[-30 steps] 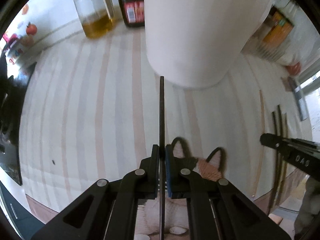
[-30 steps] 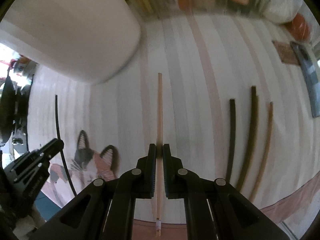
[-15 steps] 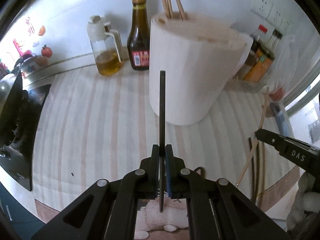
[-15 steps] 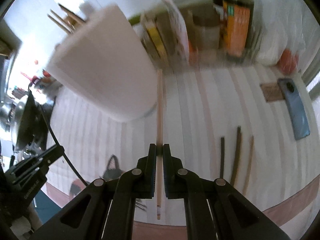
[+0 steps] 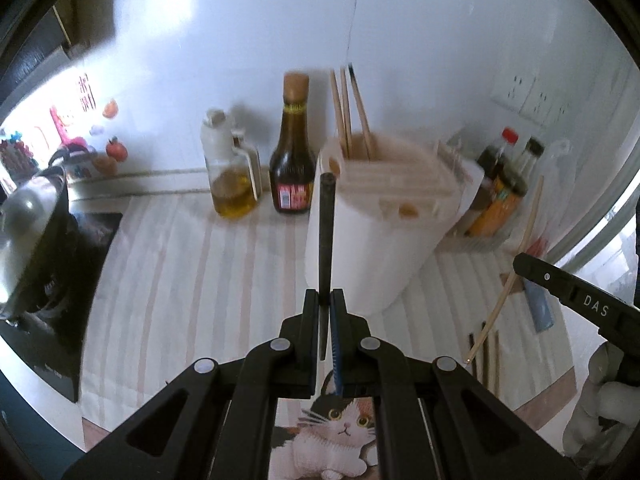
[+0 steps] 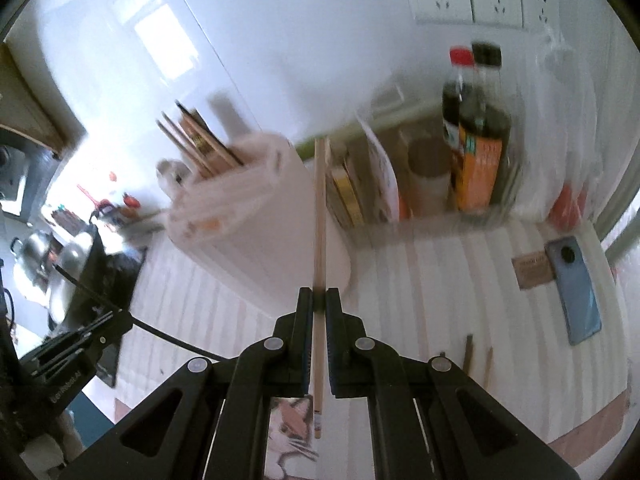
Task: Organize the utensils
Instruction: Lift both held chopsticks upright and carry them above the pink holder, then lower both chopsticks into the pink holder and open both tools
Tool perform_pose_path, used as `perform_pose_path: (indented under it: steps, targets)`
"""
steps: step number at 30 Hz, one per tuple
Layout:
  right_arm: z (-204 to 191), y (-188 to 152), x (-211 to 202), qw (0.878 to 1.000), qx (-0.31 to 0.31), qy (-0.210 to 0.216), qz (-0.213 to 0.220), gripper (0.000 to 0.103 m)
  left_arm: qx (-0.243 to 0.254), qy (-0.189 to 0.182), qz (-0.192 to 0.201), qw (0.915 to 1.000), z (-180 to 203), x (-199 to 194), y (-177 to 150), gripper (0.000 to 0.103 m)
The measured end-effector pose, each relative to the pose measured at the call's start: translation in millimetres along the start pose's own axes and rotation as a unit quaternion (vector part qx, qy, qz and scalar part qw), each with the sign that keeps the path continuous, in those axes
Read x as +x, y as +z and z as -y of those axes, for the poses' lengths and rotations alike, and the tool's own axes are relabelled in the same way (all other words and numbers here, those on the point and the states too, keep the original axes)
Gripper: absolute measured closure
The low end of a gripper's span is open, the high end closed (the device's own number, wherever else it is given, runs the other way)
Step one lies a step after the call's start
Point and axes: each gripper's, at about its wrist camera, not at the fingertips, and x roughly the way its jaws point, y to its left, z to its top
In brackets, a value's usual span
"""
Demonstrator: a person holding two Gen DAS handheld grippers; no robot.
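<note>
My left gripper is shut on a black chopstick that points up in front of the white utensil holder. My right gripper is shut on a light wooden chopstick, held upright beside the same holder. Several chopsticks stand in the holder's left slot. Three more chopsticks lie on the striped mat to the right. The right gripper also shows in the left wrist view, and the left gripper in the right wrist view.
An oil jug and a dark sauce bottle stand behind the holder. A rack with bottles is at the back right. A blue phone lies at the right. A stove with a pot is at the left.
Both grippers have risen and tilted up with their chopsticks, so the holder's top and the wall now show. The holder looks farther and lower than before.
</note>
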Motion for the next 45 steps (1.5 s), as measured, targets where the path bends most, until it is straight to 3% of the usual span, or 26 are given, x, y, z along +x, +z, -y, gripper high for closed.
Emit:
perform_pose_path:
  steps: [11,20,31,38,45]
  targets:
    - [-40.8,61.0,-50.4,0.996,-0.027,0.038,0.07,0.097,-0.009,-0.007,0.07,0.9975,-8.1,-59.2,45.5,0.1]
    - [-84.2,127.8,-68.4,0.987,-0.059,0.043,0.144,0.097,-0.016,-0.028,0.109,0.9935,-4.0,-73.8,115.7,0.1]
    - [-83.1,185.5,-24.4,0.982,-0.051,0.016,0.183,0.097,0.007,-0.037,0.07,0.9968,16.8,-7.4,166.4,0.1]
    - [-73.8,181.7,8.5,0.983,-0.058,0.014,0.175,0.097,0.009,-0.032,0.03,0.999,20.4,33.5,167.5,0.1]
    - [-65.2,169.1,27.5,0.987,-0.071,0.024,0.139,0.096,0.003,-0.043,0.013,0.999,21.3,42.2,167.1,0.098]
